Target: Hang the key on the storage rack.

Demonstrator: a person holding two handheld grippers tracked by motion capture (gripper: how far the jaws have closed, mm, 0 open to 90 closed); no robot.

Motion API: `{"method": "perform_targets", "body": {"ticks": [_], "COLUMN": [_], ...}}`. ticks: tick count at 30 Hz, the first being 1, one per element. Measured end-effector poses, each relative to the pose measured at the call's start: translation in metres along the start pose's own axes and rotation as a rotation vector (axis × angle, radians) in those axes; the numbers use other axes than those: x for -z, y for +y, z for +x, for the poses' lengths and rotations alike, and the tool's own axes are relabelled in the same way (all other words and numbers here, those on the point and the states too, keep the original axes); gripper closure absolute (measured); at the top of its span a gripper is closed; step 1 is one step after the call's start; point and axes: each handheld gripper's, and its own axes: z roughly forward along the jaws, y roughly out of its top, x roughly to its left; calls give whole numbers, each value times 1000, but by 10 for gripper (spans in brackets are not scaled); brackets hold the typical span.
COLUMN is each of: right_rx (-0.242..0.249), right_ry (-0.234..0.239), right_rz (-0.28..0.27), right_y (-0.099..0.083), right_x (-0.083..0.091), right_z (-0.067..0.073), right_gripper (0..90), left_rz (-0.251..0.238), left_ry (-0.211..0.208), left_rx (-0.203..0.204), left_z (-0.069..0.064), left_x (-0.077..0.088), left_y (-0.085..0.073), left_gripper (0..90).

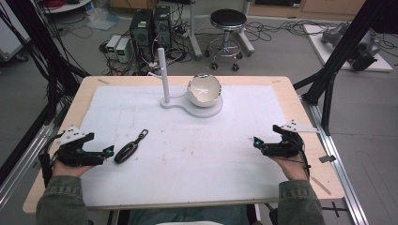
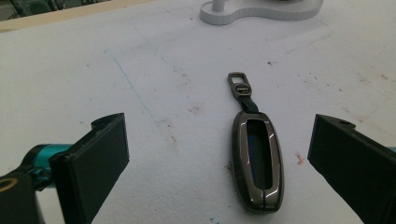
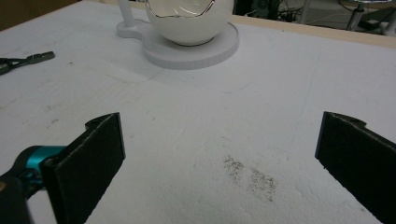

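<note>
On the white mat (image 1: pixel 187 154) we see nothing done yet: our left gripper (image 1: pixel 109 152), jaws spread, nears the untouched key fob (image 1: pixel 126 152), right gripper (image 1: pixel 256 142) idle, released.

Glossy metallic key fob (image 2: pixel 258 161), glossy white bowl (image 1: pixel 204 90), matt white mat (image 1: pixel 187 154)

Wooden table (image 1: pixel 287 93), pale, topped with a white mat (image 1: pixel 187 154) bearing faint smudges. Grey floor (image 1: pixel 281 51) beyond the table's far edge. Just behind that edge: two dark computer towers (image 1: pixel 150 28) with small white boxes (image 1: pixel 117 47) beside them, cables tangled around. To the right of the towers, a black round stool (image 1: pixel 227 21) on castors. Black frame struts (image 1: pixel 345 47) rise at the table's right; black cable bundles (image 1: pixel 28 47) hang at its left. Even indoor light.
</note>
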Motion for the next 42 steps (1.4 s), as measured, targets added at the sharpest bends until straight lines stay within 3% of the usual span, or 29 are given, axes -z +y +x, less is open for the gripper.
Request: {"method": "perform_targets", "body": {"ticks": [17,24,33,42], "right_rx": [0,-1,-1,-4], "right_ry": [1,5,0,-1], "right_rz": [21,31,56,53], "right_y": [-3,-3,-3,-3], "right_x": [-3,-7,-9,-8], "right_z": [2,3,3,2], "right_gripper": [6,5,6,6], "left_rz": [21,64,114,164], "left_ry": [-14,-26,-24,-25], "left_rx": [6,-23,-17,-78], "left_z": [0,-5,-4,-9], "left_x": [-5,-14,-30,-45], "left_y": [2,5,10,29], "left_gripper": [57,57,57,57]}}
